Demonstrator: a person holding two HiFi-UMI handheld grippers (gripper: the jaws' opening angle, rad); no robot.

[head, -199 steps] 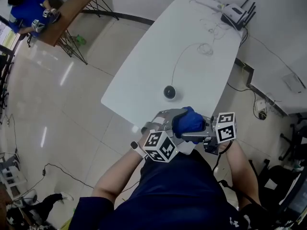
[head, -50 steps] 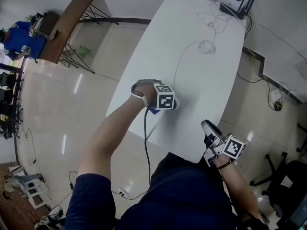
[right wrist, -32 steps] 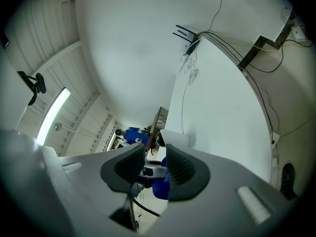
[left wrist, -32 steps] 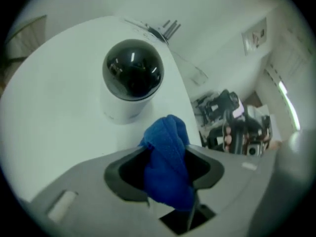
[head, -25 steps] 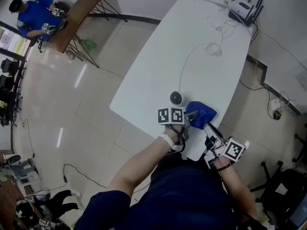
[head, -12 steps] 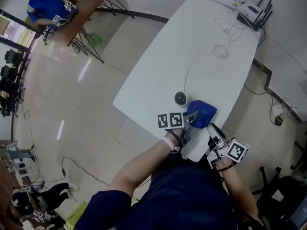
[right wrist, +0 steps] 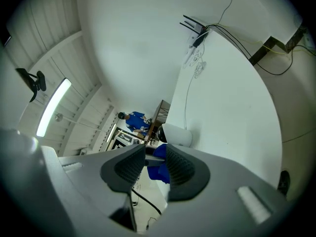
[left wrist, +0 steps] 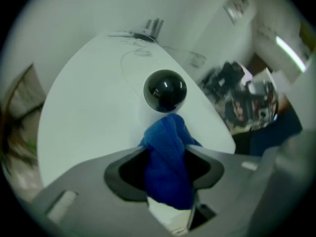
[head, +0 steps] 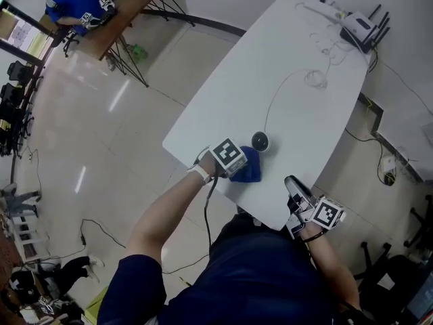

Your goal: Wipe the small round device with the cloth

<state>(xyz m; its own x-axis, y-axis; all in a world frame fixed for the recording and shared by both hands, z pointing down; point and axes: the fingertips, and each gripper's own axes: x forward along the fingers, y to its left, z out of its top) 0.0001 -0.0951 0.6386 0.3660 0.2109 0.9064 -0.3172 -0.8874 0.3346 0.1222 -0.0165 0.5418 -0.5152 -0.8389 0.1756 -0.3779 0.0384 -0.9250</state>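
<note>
Now, step in hand: bringing the cloth up to the device, as I judge it; wiping contact isn't plainly made yet.
Left jaws: the left gripper (left wrist: 166,152) pinches the blue cloth (left wrist: 167,174), which bulges out past the jaw tips as a folded wad.
Device: the small round device (left wrist: 165,90) sits on the white table (head: 298,114), straight ahead of the left jaws and just beyond the cloth's free end.
Gap to close: in the left gripper view the cloth's tip reaches the device's near edge; whether it really touches, I cannot tell.
Shape: a dark glossy dome with no long axis, so any approach direction serves; its cable (head: 274,100) runs off on the side away from the jaws.
Right jaws: the right gripper (right wrist: 155,162) has a narrow gap with nothing in it; the blue showing through that gap is the cloth, well ahead.
Nearer hand: the left by far; the right hangs back at the table's near edge, well apart from the device.
Next move: probably a short push forward along the left jaws' own line, then strokes over the dome.
Risk: the device looks light and could slide under the cloth.
</note>
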